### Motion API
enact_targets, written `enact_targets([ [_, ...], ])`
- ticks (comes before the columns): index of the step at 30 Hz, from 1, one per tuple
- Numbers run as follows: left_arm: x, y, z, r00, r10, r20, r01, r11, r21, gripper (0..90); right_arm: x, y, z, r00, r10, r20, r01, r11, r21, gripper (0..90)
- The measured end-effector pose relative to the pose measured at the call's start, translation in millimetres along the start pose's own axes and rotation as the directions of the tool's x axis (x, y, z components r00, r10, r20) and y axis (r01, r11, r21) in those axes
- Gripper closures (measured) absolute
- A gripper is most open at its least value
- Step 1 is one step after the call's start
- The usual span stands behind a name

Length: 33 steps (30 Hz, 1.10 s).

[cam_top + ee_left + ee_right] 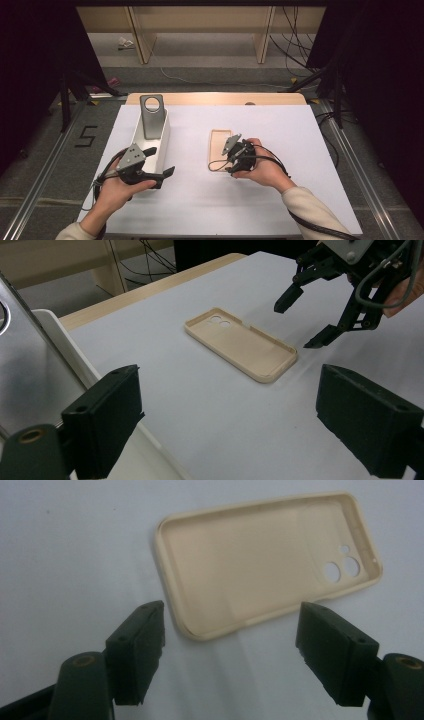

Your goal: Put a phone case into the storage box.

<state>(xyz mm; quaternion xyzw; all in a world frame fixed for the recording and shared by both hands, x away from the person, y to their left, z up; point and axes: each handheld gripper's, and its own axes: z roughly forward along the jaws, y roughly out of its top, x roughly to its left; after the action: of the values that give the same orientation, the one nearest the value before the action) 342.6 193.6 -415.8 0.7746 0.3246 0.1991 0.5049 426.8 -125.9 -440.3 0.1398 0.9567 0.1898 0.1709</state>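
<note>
A beige phone case (219, 147) lies flat on the white table top (290, 145), hollow side up, camera holes at its far end. My right gripper (229, 159) hovers over the case's near end. In the right gripper view its jaws (232, 612) stand open on either side of that end of the case (260, 560), with no pad touching it. My left gripper (162, 161) is open and empty beside a white bin. From the left gripper (230, 382) I see the case (240, 342) ahead and the right gripper (298, 325) beyond it.
A tall white bin (162, 145) stands at the left of the table with a grey metal plate (152, 117), pierced by a round hole, leaning in it. Cables trail from both grippers. A wooden strip (215, 98) edges the far side.
</note>
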Motion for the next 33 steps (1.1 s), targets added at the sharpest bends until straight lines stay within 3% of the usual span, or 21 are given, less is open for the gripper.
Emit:
enact_targets([
  [7,0.2,-0.5,0.5,1.0,0.0,0.002,0.0,1.0,0.001,10.9,4.7,8.8,7.7,0.9986,-0.052,0.0,0.052,0.998,0.042,28.7],
  [26,-0.4,-0.3,0.4,1.0,0.004,0.003,-0.004,1.0,0.003,10.8,9.9,19.5,12.5,0.9978,-0.066,-0.005,0.067,0.996,0.059,27.0],
  [33,-1.0,-0.2,0.8,1.0,0.003,0.005,-0.003,1.0,0.002,10.9,10.7,24.7,17.9,0.994,-0.11,-0.004,0.11,0.991,0.078,27.7],
])
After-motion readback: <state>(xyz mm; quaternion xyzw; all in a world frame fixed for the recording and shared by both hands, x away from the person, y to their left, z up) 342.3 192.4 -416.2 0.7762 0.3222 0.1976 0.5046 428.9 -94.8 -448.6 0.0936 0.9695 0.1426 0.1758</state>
